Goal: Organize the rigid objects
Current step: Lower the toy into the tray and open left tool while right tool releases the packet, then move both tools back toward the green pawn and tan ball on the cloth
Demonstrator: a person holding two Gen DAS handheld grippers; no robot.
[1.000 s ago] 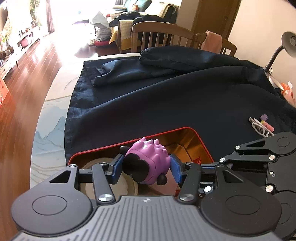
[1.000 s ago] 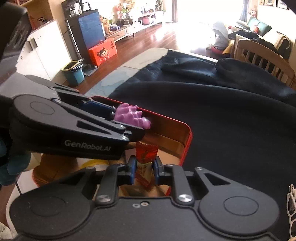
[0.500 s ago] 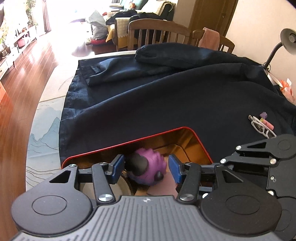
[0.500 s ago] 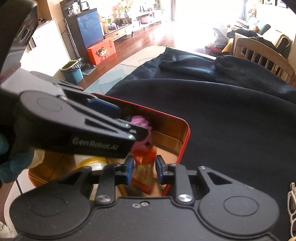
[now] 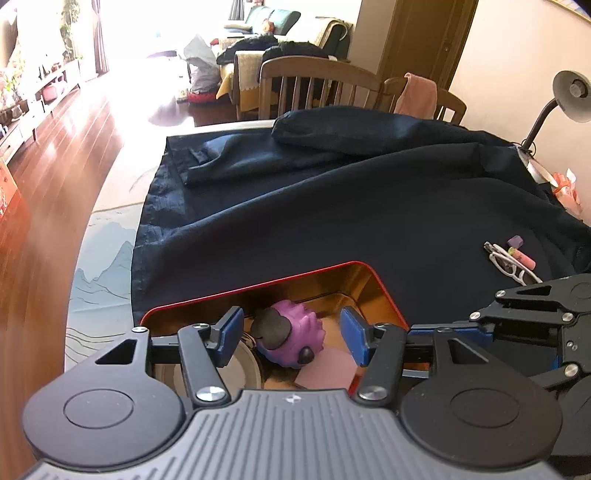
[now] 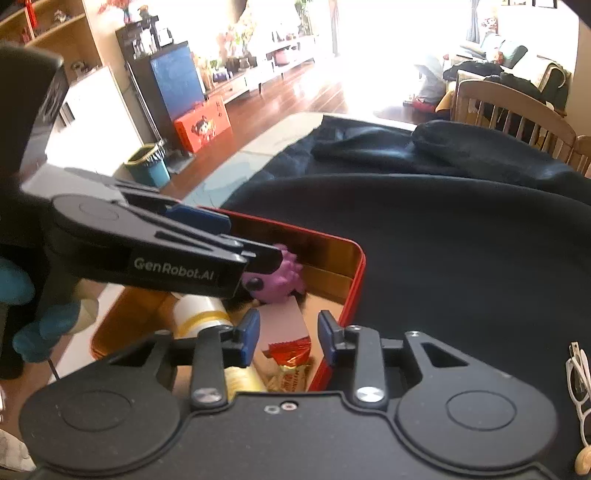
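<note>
The left hand-held gripper (image 5: pixel 291 336) stood open over the red tin (image 5: pixel 384 291), its pads clear of the purple spiky toy (image 5: pixel 295 338) lying inside. The right hand-held gripper (image 6: pixel 288 338) had just been opening, its jaws apart above the red snack packet (image 6: pixel 290 358) resting in the tin. White glasses (image 5: pixel 511 264) lay on the dark cloth (image 5: pixel 369 206) covering the tabletop.

Strong daylight flooded in from the far windows (image 6: pixel 399 44) and glared off the polished wooden floor (image 5: pixel 55 155). Wooden chairs (image 5: pixel 317 88) stood at the table's far edge, one with a pink cloth (image 5: pixel 421 92) over its back. A sofa (image 5: pixel 273 18) heaped with clothes sat beyond. A wooden door (image 5: pixel 424 40) met a pale wall (image 5: pixel 517 55). A dark cabinet (image 6: pixel 166 88), an orange box (image 6: pixel 203 127) and a teal bin (image 6: pixel 147 170) lined the other side.
</note>
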